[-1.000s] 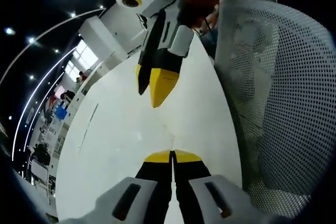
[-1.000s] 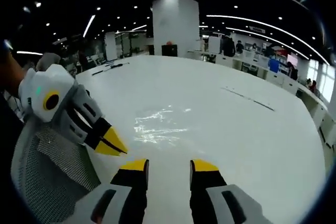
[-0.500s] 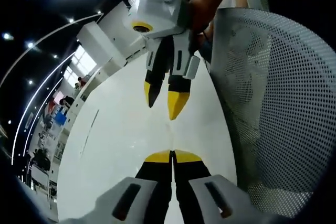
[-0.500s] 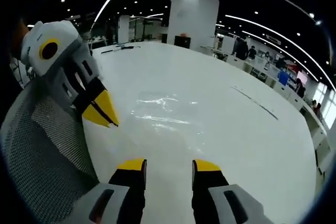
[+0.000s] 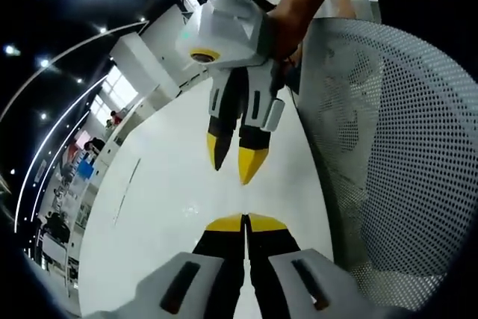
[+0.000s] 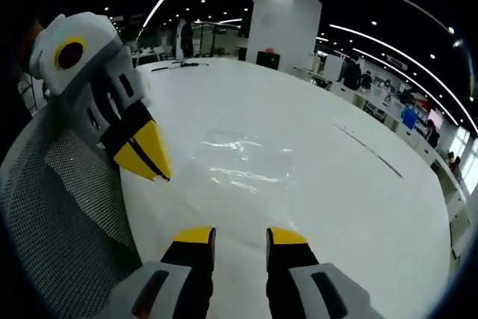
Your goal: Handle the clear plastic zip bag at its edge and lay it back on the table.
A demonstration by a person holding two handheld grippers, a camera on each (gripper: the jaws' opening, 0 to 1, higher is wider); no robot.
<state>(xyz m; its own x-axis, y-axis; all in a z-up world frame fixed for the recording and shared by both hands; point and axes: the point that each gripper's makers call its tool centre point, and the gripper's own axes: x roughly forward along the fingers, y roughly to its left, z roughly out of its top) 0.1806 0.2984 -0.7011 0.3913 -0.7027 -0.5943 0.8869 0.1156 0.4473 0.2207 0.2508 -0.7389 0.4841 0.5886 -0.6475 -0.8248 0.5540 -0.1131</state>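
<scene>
The clear zip bag [image 6: 250, 166] is lying flat mid-surface [image 6: 358, 207], straight ahead of the right hand-held gripper [image 6: 240, 235] w/ jaws spread, long axis running crosswise, while the left hand-held gripper [image 5: 245, 220], jaws pressed together on nothing visible, is hovering beside the mesh chair [image 5: 396, 147].

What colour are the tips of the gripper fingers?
Yellow tips on black fingers, clearest in the right gripper view, where the left gripper shows the same yellow.
</scene>
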